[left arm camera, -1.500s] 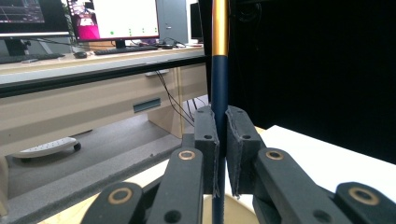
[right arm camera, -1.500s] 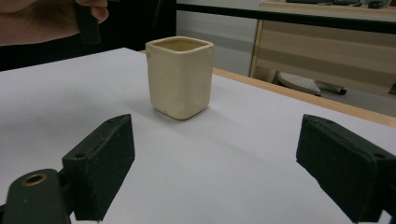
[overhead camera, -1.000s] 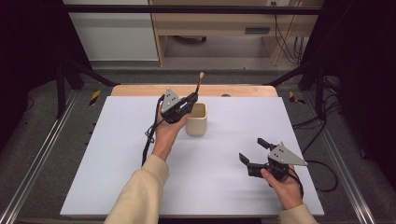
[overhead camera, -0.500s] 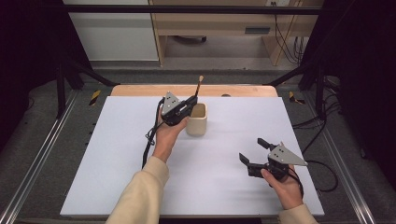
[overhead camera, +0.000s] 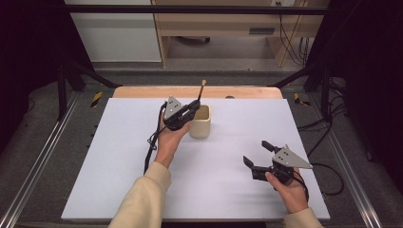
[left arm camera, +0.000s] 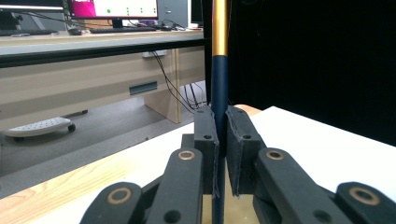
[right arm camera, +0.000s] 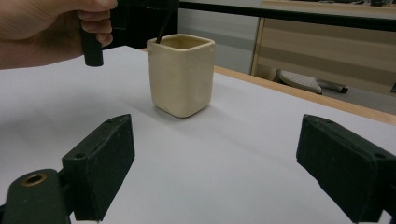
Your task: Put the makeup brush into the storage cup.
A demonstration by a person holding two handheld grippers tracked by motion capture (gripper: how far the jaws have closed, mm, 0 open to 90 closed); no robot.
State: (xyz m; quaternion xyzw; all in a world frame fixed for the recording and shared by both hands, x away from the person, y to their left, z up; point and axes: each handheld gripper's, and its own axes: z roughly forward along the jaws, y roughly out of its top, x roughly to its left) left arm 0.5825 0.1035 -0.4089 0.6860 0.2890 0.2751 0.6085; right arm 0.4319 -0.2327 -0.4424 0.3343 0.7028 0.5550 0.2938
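High view: left claw (overhead camera: pixel 190 110) clenched on a slim dark-blue brush with a gold ferrule and pale tip (overhead camera: pixel 201 90), held over the mouth of a cream square ceramic cup (overhead camera: pixel 201 121) standing toward the far middle of the white-topped table (overhead camera: pixel 119 156). Brush upright, tilted slightly, lower end down inside the cup, tip pointing up past the table's wooden far edge. Step in hand, by judgement: lowering the brush into the cup. Next move likely calling for a little more descent, then a parting of the jaws so the handle leans against the rim; a tilt too far risks tipping the cup. Left forearm in a beige sleeve reaching in from the bottom, hand wrapped around the claw's body just beside the cup's left wall, cable trailing back. Right claw (overhead camera: pixel 256 156) well apart at the near right, resting low over the table, jaws released and holding nothing, pointing toward the cup.

Left gripper view: dark-blue handle (left arm camera: pixel 219 93) pinched upright between the two black pads, gold band above, desks and monitors beyond.

Right gripper view: cup (right arm camera: pixel 181 74) ahead in the middle distance, thin dark handle (right arm camera: pixel 163 29) entering its mouth at the left corner, left hand (right arm camera: pixel 51 28) above and left of it. Own jaws spread wide, bare table between them.
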